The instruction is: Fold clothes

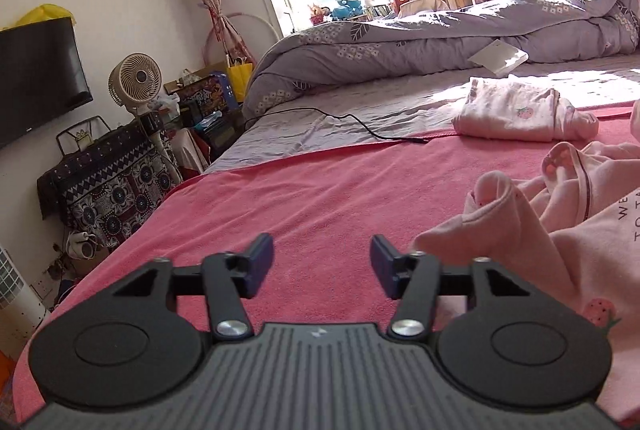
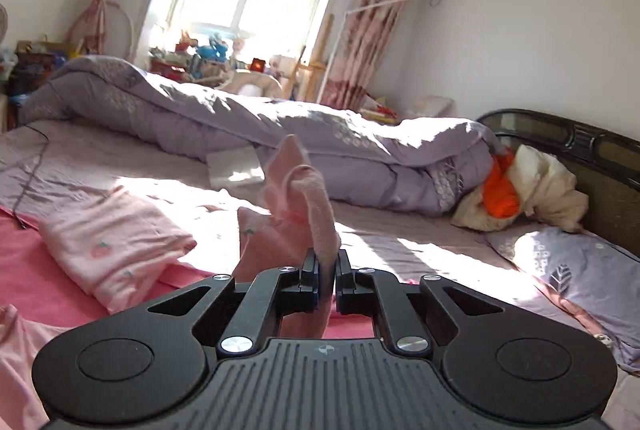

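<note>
Right claw pinches pink cloth; left gapes empty.
The right gripper [image 2: 327, 270] nips a soft pale-pink cotton garment [image 2: 304, 198] by, seemingly, one thin fold, which may slip; the left gripper [image 1: 322, 262] stands wide over the coral-red towelling blanket [image 1: 320, 190].

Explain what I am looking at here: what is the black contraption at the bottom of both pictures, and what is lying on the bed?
Each picture comes from a fisheye camera mounted on a hand-held black two-finger gripper, looking forward along its fingers. No robot arm is involved; a person carries one gripper in each hand.

The left wrist view shows the left gripper with its fingers wide apart and nothing between them, above a pink towel-like blanket spread on the bed. A loose, unfolded pale pink garment with dark lettering lies beside it. Further back sits a folded pink strawberry-print garment and a black cable.

The right wrist view shows the right gripper pinching a strip of pale pink fabric that stands up between its fingers. Behind lies a rumpled lilac quilt.
</note>
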